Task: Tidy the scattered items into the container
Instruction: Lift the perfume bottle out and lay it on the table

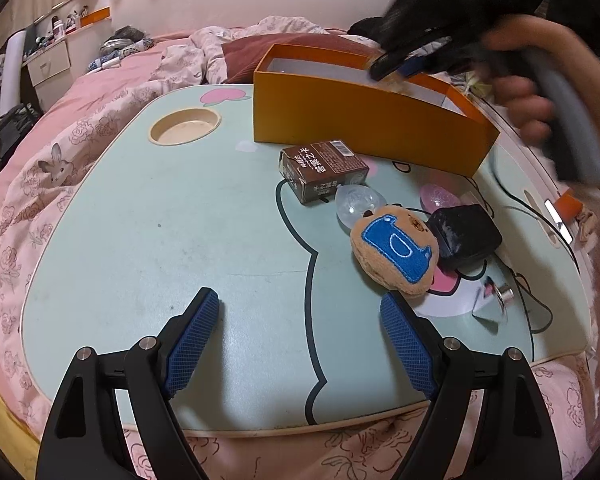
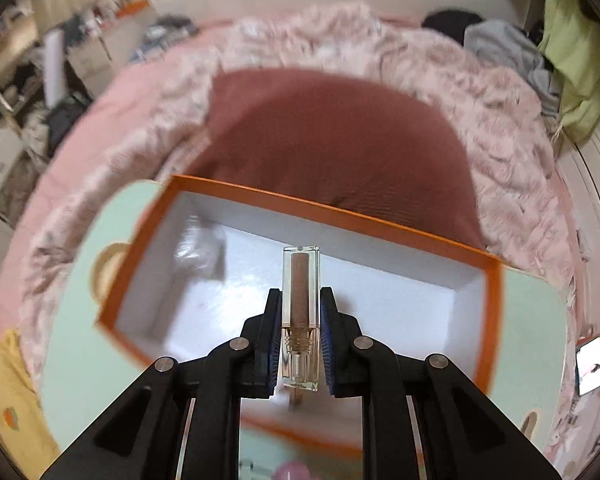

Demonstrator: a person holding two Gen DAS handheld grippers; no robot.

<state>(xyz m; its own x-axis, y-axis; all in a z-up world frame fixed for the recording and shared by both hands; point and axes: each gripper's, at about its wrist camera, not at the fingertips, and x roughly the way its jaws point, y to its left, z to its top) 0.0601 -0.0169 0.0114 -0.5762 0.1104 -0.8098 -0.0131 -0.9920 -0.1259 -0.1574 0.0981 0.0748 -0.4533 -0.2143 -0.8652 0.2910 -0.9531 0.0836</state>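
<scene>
An orange box (image 1: pixel 364 120) with a white inside stands at the far side of the mint lap table (image 1: pixel 160 220). My right gripper (image 2: pixel 300 300) is shut on a clear lip gloss tube (image 2: pixel 301 280) and holds it over the box's open top (image 2: pixel 380 300); it shows blurred in the left wrist view (image 1: pixel 396 64). My left gripper (image 1: pixel 300 312) is open and empty above the table's near edge. On the table lie a brown carton (image 1: pixel 324 168), a clear egg-shaped case (image 1: pixel 358 206), a plush bear face (image 1: pixel 394 250), a black pouch (image 1: pixel 464 236) and a small bottle (image 1: pixel 496 300).
A crumpled clear item (image 2: pixel 200 248) lies in the box's left corner. The table has a round cup recess (image 1: pixel 185 127) at the far left. Pink bedding (image 1: pixel 80 120) and a dark red pillow (image 2: pixel 332 136) surround the table. A pink egg shape (image 1: pixel 440 200) lies behind the pouch.
</scene>
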